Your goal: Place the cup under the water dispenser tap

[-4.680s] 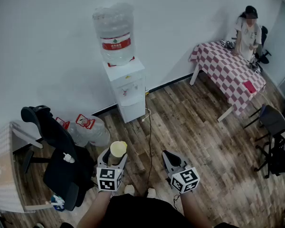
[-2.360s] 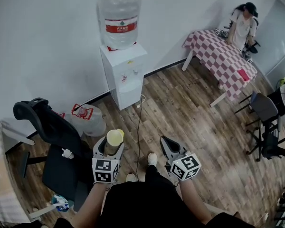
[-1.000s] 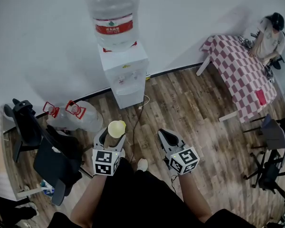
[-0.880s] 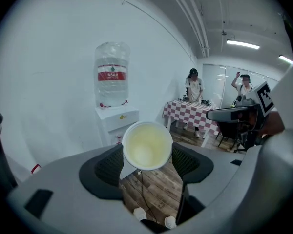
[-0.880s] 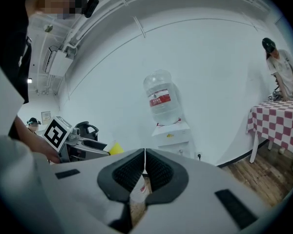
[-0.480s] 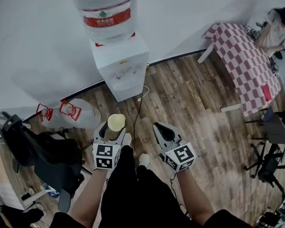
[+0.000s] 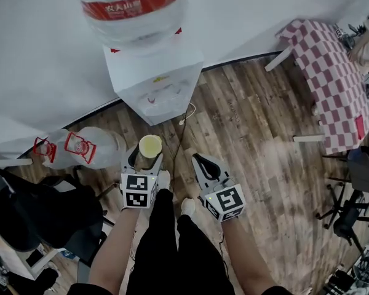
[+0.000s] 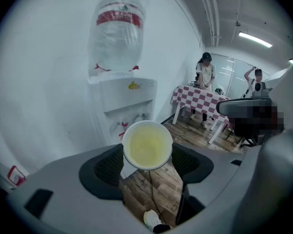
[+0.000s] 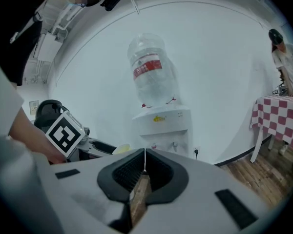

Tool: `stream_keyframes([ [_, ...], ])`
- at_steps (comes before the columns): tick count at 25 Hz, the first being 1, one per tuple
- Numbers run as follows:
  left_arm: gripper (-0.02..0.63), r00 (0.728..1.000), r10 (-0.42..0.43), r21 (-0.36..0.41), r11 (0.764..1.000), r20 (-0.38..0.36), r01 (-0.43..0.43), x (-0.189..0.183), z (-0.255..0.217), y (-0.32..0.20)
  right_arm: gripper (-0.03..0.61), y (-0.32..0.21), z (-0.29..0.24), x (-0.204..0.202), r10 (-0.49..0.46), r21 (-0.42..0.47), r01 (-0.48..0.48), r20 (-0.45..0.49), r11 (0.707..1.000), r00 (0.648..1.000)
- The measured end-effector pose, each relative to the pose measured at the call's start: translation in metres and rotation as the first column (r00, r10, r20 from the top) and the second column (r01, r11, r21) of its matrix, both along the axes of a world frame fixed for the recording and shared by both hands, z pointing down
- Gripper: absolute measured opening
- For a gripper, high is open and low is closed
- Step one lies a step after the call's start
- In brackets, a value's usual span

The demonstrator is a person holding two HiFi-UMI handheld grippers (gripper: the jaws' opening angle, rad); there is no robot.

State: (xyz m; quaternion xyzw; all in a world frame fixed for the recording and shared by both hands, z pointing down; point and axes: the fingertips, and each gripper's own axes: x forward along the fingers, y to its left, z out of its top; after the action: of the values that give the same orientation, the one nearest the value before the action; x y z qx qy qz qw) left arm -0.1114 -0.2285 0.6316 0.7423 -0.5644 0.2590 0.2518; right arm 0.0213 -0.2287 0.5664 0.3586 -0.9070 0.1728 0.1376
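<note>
Okay, cup stands upright, mouth up, long axis vertical, clamped between the fingers of my left gripper, over the wood floor near the water dispenser. Right gripper fingers pressed together, empty.

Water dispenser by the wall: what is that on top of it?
A large clear water bottle with a red label stands upside down on the white dispenser. Its neck goes into the top, so its mouth is hidden.
</note>
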Motion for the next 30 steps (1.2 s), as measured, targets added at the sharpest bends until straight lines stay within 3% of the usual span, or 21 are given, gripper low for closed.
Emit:
stream_keyframes([
  [13,0.319,1.000,0.021,-0.037,0.999,-0.001,-0.021,-0.008,0.111,-0.072,0.021,-0.086,0.106,-0.036,0.045,-0.017,-0.045,0.002,0.999,0.999],
  [30,0.321,0.997,-0.050,-0.096,0.994,0.061,0.056,-0.026,0.209,-0.153,0.023,-0.117,0.175,-0.039,0.071,-0.050,-0.073,-0.034,0.996,0.997],
])
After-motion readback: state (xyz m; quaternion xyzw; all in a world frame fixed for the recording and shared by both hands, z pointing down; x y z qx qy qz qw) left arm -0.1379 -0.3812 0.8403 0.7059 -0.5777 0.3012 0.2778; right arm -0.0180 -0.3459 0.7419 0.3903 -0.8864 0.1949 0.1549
